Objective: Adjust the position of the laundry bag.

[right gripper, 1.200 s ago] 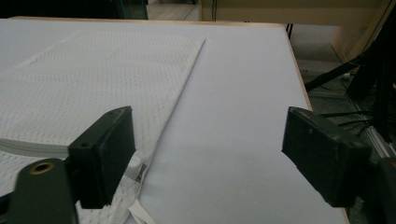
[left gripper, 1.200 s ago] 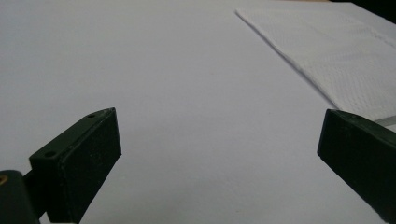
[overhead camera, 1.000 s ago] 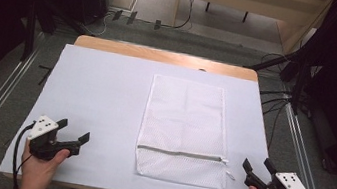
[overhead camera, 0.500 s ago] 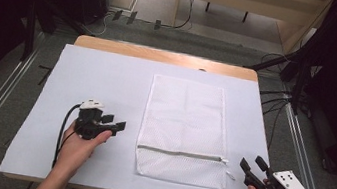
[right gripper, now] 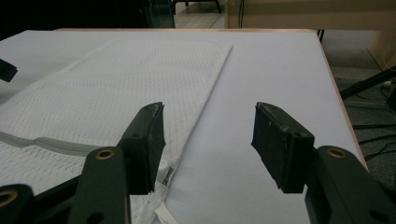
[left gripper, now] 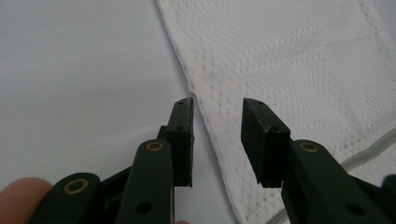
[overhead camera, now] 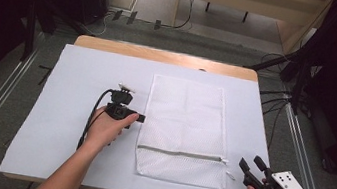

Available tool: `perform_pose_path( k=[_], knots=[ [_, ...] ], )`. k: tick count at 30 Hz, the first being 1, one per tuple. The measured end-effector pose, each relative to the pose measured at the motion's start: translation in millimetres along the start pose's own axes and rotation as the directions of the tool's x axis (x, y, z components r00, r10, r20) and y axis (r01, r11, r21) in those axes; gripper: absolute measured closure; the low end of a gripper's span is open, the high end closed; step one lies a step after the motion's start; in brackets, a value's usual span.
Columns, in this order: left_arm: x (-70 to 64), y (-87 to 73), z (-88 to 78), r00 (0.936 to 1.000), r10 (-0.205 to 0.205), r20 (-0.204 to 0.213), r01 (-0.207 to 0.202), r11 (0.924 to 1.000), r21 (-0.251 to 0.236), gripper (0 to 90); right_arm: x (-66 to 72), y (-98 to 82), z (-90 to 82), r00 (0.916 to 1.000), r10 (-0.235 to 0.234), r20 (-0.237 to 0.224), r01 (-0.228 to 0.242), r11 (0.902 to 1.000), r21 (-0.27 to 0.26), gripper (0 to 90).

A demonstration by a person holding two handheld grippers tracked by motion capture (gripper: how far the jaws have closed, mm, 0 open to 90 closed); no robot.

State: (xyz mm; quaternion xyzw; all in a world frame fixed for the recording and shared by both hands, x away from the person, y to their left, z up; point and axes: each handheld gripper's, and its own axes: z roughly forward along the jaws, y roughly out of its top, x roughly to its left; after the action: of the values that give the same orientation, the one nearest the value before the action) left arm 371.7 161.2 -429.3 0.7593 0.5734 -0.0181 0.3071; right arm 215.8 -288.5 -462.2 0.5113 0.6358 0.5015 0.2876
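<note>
Mesh bag (overhead camera: 185, 127) lies flat, long axis front-to-back, zipper (overhead camera: 180, 153) end nearest.

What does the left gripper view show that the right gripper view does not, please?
The left gripper view alone shows the left gripper open just above the mesh bag's left edge, plus a fingertip. The right gripper view alone shows the right gripper open near the zipper pull, and the table's wooden far edge. Both show the bag, its zipper and the white table cover.
</note>
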Motion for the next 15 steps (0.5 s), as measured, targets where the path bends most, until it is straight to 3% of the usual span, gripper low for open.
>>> perform_pose_path(
  k=[2, 7, 11, 15],
  knots=[
    [0.1, 3.4, 6.4, 0.9996, -0.026, -0.003, 0.026, 0.9992, 0.030, 66.9, -0.5, 0.2, 0.0, 1.0000, 0.005, 0.003, -0.005, 1.0000, 0.000, 45.0],
    [0.8, 4.6, 14.8, 0.9991, -0.042, 0.005, 0.042, 0.9971, 0.063, 67.5, -1.0, 1.0, -1.2, 0.9999, 0.009, 0.008, -0.009, 0.9999, -0.007, 45.0],
    [-4.3, 3.7, 22.1, 0.9997, -0.023, 0.009, 0.022, 0.9938, 0.109, 68.2, -2.1, 1.2, -1.9, 0.9999, 0.011, 0.010, -0.011, 0.9999, -0.010, 44.8],
    [-6.0, 3.4, 24.9, 0.9993, -0.037, 0.006, 0.036, 0.9921, 0.120, 70.8, -2.5, 1.2, -1.7, 0.9999, 0.016, 0.007, -0.015, 0.9998, -0.010, 44.6]
  ],
)
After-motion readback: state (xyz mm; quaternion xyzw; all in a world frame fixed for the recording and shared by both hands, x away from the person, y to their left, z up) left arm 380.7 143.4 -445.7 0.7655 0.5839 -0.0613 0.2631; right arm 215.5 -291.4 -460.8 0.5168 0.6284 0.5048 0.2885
